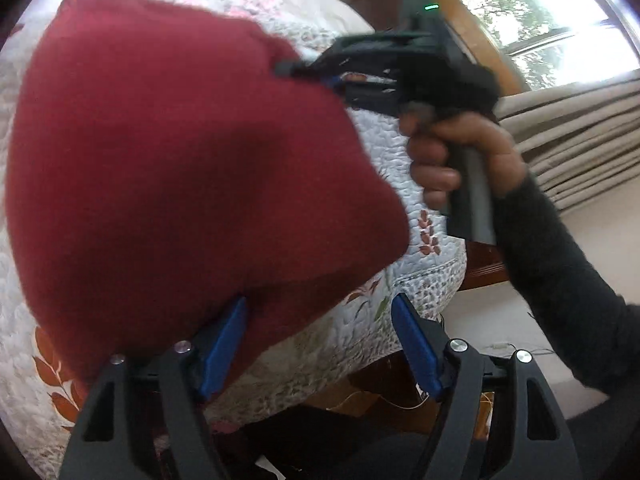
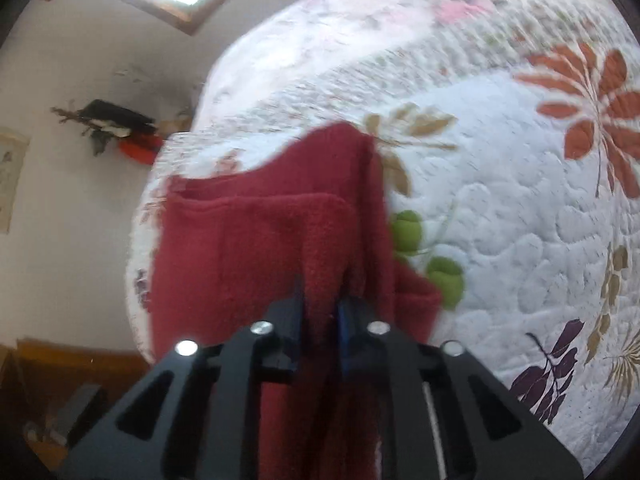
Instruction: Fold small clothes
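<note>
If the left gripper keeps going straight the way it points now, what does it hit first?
Probably the red cloth hanging just ahead: it already overlaps the left gripper's left finger. The open jaws' centre line skims the cloth's lower right edge, with the quilt behind. Depth is unclear.

Daylight pours in from the window (image 1: 560,20), blown out to near white at the upper right of the left wrist view and at the top left of the right wrist view. The red cloth (image 1: 180,152) and the quilt (image 2: 500,184) away from the window are evenly, softly lit with only faint shadows. Both views are smeared by motion blur, and the fisheye bends everything toward dark rounded corners.
</note>
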`<action>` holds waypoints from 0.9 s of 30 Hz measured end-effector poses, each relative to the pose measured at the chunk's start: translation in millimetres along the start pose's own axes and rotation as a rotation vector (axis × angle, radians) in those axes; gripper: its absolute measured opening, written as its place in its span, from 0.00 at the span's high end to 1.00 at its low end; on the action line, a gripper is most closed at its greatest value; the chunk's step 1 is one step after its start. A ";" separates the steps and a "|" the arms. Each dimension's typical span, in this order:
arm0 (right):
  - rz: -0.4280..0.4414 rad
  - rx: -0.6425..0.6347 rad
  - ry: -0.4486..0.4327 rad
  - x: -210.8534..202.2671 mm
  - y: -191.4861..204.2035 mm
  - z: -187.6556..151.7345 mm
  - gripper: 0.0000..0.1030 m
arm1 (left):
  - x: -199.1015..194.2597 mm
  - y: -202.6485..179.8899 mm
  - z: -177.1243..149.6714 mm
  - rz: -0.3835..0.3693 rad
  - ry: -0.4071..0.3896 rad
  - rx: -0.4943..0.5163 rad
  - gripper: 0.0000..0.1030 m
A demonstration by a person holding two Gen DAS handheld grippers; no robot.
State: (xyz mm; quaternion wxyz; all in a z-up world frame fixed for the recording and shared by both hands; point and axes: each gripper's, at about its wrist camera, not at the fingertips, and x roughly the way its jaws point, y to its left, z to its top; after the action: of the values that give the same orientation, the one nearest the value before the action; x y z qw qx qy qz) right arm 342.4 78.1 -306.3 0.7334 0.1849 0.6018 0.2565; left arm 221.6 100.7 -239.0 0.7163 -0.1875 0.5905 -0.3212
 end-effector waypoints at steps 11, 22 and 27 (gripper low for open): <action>0.037 -0.117 -0.008 -42.2 59.5 -76.1 0.75 | -111.4 57.4 33.1 -0.119 -0.326 -0.198 0.09; -0.057 -0.126 -0.068 -57.9 70.6 -105.8 0.77 | -93.7 92.1 58.2 -0.147 -0.281 -0.235 0.06; -0.183 -0.052 -0.004 -35.3 47.4 -145.4 0.87 | -73.3 115.8 51.1 -0.089 -0.177 -0.290 0.04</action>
State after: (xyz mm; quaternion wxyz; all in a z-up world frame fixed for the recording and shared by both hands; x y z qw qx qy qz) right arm 187.9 89.5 -281.2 0.7595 0.1102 0.6079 0.2036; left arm 291.5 228.8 -249.0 0.7159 -0.3423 0.5566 -0.2461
